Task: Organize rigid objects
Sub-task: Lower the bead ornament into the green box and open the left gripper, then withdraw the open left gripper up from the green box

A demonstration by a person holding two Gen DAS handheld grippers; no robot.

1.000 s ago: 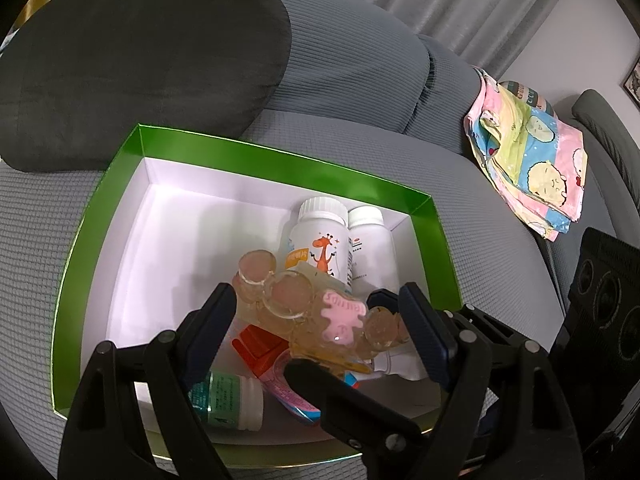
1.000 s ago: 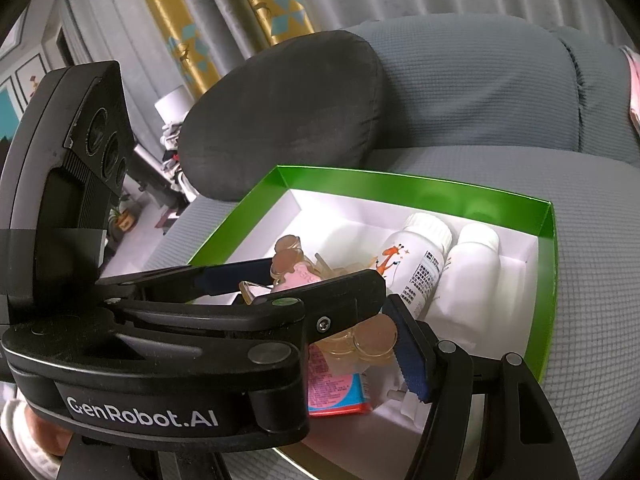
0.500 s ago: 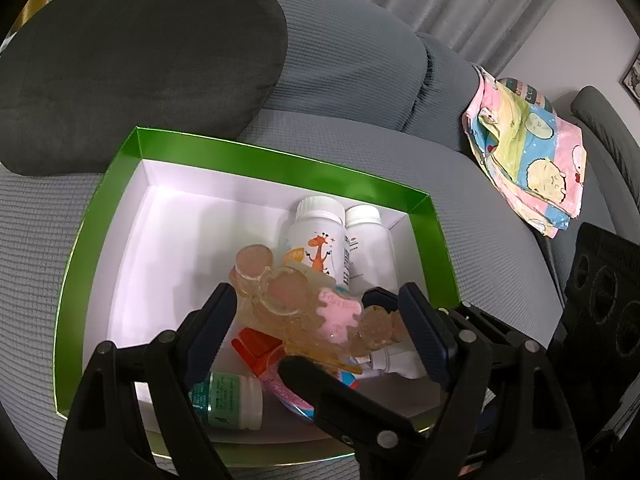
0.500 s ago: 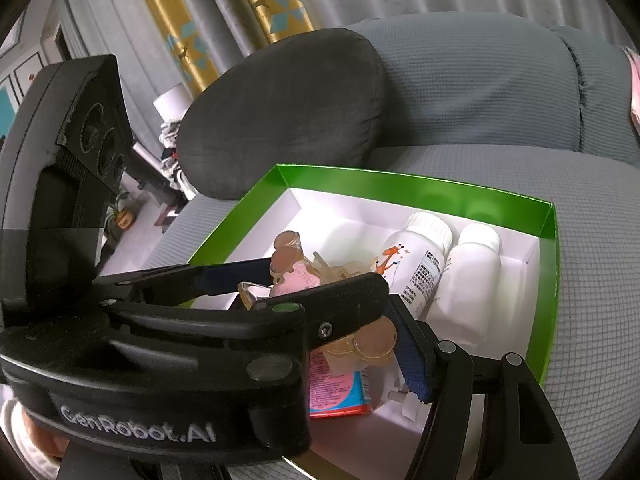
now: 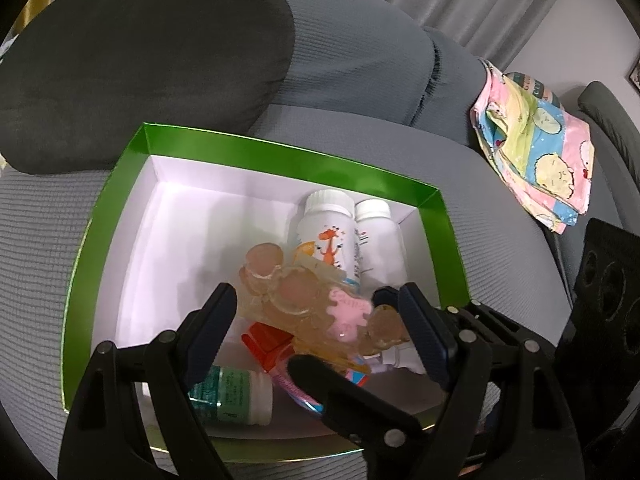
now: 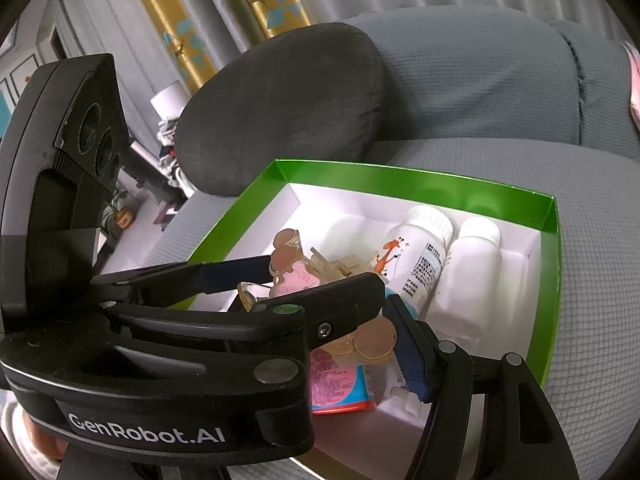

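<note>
A green box (image 5: pixel 280 158) with a white inside sits on a grey sofa seat. My left gripper (image 5: pixel 320 320) is open over its near side, its fingers either side of a clear amber plastic toy (image 5: pixel 296 292) with a pink tag. My right gripper (image 6: pixel 384 328) is shut on that toy's near end (image 6: pixel 372 344) and holds it above the box (image 6: pixel 400 178). Below lie two white bottles (image 5: pixel 328 236), a red piece (image 5: pixel 266 338) and a green-labelled bottle (image 5: pixel 232 394).
A dark cushion (image 5: pixel 144 52) rests behind the box. A folded pastel cloth (image 5: pixel 536 156) lies on the sofa to the right. A pink and blue packet (image 6: pixel 340 384) lies in the box near my right gripper.
The amber toy has shifted slightly up and back within the left view. Both grippers have barely moved.
</note>
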